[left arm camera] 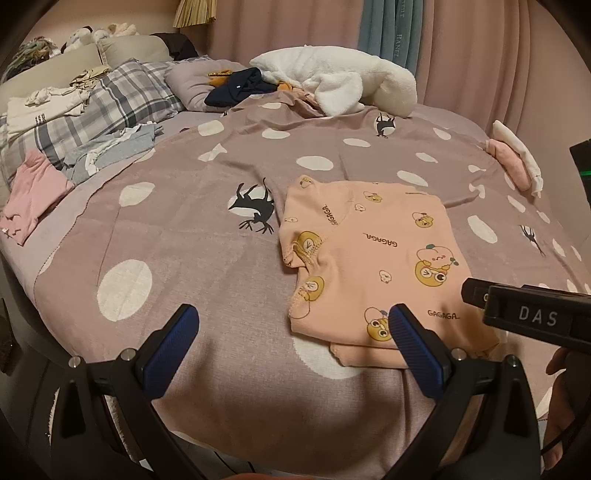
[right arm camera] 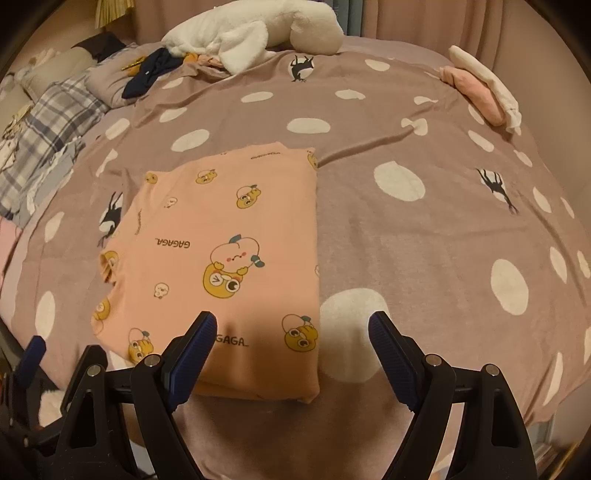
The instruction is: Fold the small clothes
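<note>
Left tool [left arm camera: 293,319]: foreground of the left wrist view, blue ribbed pads spread wide, nothing between them. Its right pad overlaps the near edge of the garment in the picture; contact cannot be confirmed.

Right tool [right arm camera: 291,326]: bottom centre of the right wrist view, spread wide and holding nothing. Its left pad stands over the garment's near part, its right pad over the bedspread. In the left wrist view, a black body lettered "DAS" [left arm camera: 537,317] enters at lower right.

Task item: a peach-pink folded child's garment printed with yellow cartoon ducks [left arm camera: 369,258] [right arm camera: 229,254] lies flat on the bed, just beyond both tools. It is centre-right in the left wrist view and centre-left in the right wrist view. The word "GAGAGA" is printed on it several times, some copies upside down to the cameras. A gathered cuff shows on its left side.

Support: a mauve bedspread with white spots and black cat figures [left arm camera: 184,236] [right arm camera: 424,229].

Middle distance: a pink cloth [left arm camera: 33,195] and grey-blue clothes [left arm camera: 110,151] at left; a folded pink-and-white pile [left arm camera: 517,158] at right.

Far: a plaid pillow [left arm camera: 122,92], a dark navy garment [left arm camera: 240,86] and a white fleece bundle [left arm camera: 340,77]. On a blue curtain [left arm camera: 391,29] at top is writing, of which "HANEI" is roughly legible.
</note>
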Tool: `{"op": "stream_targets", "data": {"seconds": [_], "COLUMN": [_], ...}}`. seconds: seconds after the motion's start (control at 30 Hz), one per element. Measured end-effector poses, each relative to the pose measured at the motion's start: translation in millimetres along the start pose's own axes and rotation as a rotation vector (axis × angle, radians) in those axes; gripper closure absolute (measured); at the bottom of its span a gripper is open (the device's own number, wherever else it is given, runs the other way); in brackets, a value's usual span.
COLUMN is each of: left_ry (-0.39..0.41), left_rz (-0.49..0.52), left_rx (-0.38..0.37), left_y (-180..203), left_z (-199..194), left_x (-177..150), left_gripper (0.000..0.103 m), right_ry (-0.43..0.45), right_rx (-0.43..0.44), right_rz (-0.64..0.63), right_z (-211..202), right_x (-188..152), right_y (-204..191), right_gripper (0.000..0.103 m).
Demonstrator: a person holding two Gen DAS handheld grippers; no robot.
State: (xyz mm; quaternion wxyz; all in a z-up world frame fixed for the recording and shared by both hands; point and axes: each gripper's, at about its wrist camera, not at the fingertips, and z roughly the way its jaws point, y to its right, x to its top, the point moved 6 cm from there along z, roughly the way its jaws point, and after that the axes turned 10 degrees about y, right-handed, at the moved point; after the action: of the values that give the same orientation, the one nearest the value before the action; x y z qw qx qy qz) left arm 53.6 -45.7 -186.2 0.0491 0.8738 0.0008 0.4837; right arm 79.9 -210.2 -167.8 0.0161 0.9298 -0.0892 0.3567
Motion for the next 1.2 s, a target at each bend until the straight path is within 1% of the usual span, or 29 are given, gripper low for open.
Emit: {"op": "stream_targets", "data": {"seconds": [0.17, 0.9, 1.1, 1.2], "left_ry": [-0.007, -0.003, -0.007, -0.017], "left_rz": [0.001, 0.019, 0.019, 0.039], "left_rx": [-0.020, -0.001, -0.009, -0.002], "left_y": [3.9, 1.9, 1.7, 3.3], "left_z": [-0.2, -0.6, 0.2, 2.4], "left_x": [-1.0, -2.2, -2.8, -4.5], "left_gripper": [0.000, 0.000, 0.000, 0.000], "right_ry": [-0.007, -0.014, -0.023, -0.025], "right_rx": [-0.013, -0.023, -0.031, -0.030], "right_rz": [-0.002, -0.015, -0.029, -0.032], "right_z": [2.1, 4.3, 5.8, 6.5], "right_x": [-0.4, -0.4, -2.3, -2.3], "right_y": [3.6, 4.6, 2.8, 2.3], "right_gripper": [0.019, 0.019, 0.019, 0.019]}}
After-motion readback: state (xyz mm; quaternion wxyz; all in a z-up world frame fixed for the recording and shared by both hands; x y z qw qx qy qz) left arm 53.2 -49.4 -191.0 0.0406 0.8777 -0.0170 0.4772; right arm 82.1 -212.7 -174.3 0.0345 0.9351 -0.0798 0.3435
